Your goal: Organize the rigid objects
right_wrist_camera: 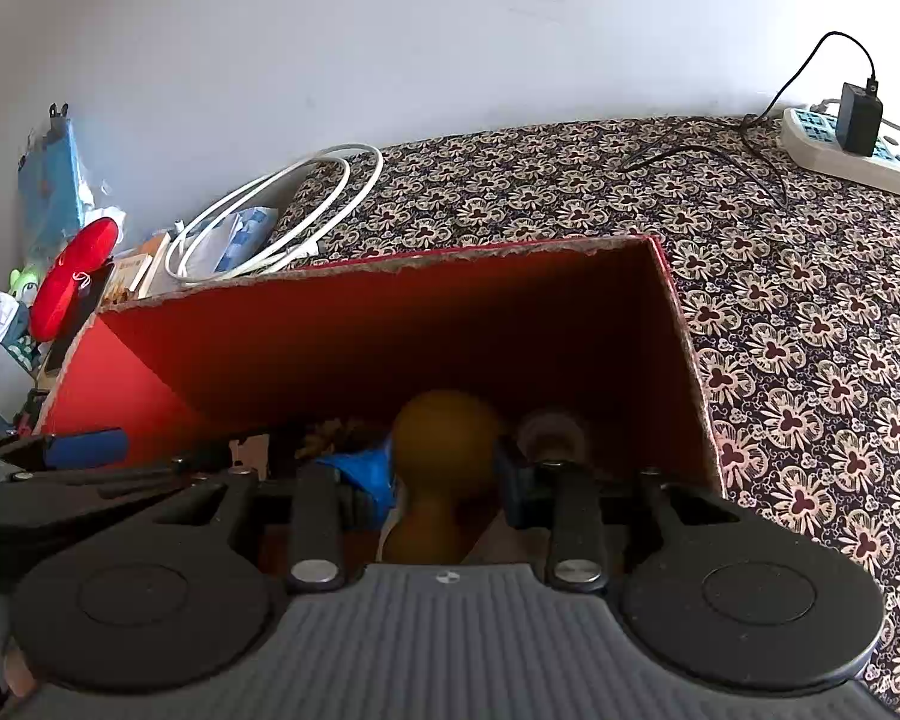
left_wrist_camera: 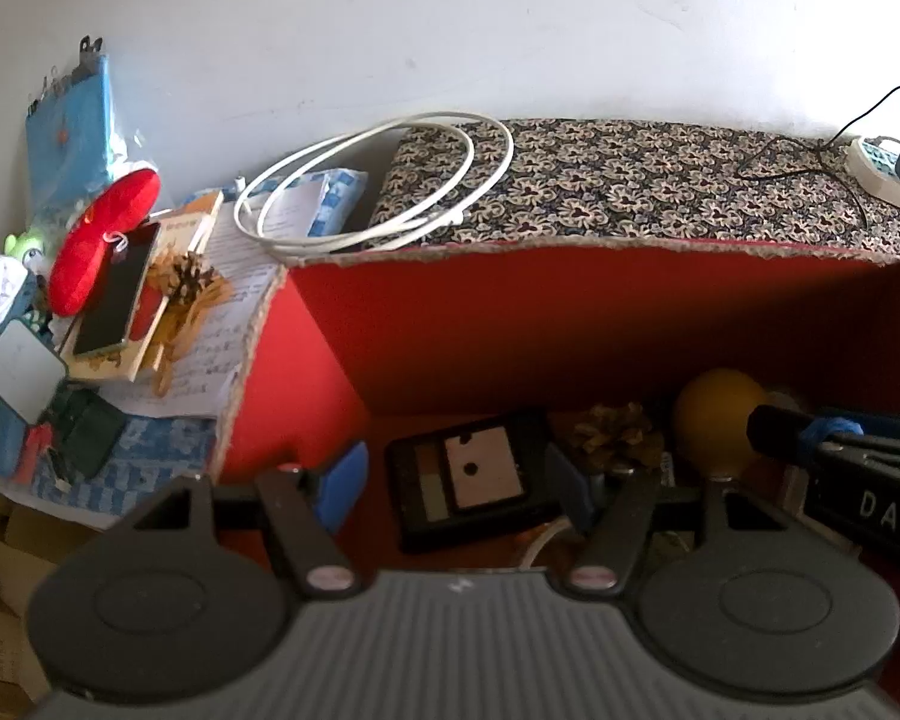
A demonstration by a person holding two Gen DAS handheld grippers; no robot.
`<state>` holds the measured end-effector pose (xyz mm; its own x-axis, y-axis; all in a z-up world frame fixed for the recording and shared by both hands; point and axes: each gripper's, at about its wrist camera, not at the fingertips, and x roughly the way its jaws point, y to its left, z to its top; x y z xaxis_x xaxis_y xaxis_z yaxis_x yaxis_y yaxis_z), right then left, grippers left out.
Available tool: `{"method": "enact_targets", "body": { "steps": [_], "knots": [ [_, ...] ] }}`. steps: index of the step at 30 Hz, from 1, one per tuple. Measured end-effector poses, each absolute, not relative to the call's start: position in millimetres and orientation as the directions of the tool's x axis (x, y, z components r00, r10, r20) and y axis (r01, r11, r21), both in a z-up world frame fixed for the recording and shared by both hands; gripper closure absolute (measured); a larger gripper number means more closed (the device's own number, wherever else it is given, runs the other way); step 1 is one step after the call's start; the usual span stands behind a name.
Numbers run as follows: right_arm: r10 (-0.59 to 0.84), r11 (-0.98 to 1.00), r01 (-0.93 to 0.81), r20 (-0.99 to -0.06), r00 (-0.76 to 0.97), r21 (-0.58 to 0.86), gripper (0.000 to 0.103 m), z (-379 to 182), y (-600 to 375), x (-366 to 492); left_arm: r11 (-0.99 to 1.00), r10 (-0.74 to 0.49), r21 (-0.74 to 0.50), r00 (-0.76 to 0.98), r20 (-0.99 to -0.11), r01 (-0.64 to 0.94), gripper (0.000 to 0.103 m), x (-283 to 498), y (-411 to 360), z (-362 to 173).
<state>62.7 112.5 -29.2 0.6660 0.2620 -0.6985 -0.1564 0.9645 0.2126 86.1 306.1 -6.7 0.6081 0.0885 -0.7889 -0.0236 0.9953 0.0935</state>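
A red cardboard box (left_wrist_camera: 426, 330) stands open on the patterned cloth; it also shows in the right wrist view (right_wrist_camera: 330, 336). Inside lie a black flat device (left_wrist_camera: 474, 480), a pine cone (left_wrist_camera: 618, 435) and a yellow bulb-shaped object (left_wrist_camera: 720, 420). My left gripper (left_wrist_camera: 456, 480) is open inside the box, its blue pads either side of the black device without touching it. My right gripper (right_wrist_camera: 444, 471) is inside the box with its pads against the yellow bulb (right_wrist_camera: 444, 438), shut on it. The right gripper's arm shows at the right of the left wrist view (left_wrist_camera: 840, 444).
Left of the box lies a clutter pile: a phone (left_wrist_camera: 117, 294), a red plush (left_wrist_camera: 102, 240), a second pine cone (left_wrist_camera: 186, 276), papers, a small mirror (left_wrist_camera: 21, 369). A white coiled cable (left_wrist_camera: 378, 180) lies behind the box. A power strip (right_wrist_camera: 846, 144) with a black charger sits far right.
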Motion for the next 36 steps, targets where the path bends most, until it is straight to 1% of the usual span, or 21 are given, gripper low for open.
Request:
{"method": "enact_targets", "body": {
  "steps": [11,36],
  "knots": [
    [0.243,0.97,-0.144,-0.697,0.675,0.198,0.087,-28.4,114.9,61.3,0.997,0.068,0.074,0.614,-0.786,-0.016,0.037,85.1,306.8,-6.0],
    [0.239,0.97,-0.141,-0.698,0.675,0.196,0.087,-28.7,115.1,61.9,0.996,0.076,0.093,0.63,-0.773,-0.005,0.037,82.6,305.5,-4.7]
  ]
}}
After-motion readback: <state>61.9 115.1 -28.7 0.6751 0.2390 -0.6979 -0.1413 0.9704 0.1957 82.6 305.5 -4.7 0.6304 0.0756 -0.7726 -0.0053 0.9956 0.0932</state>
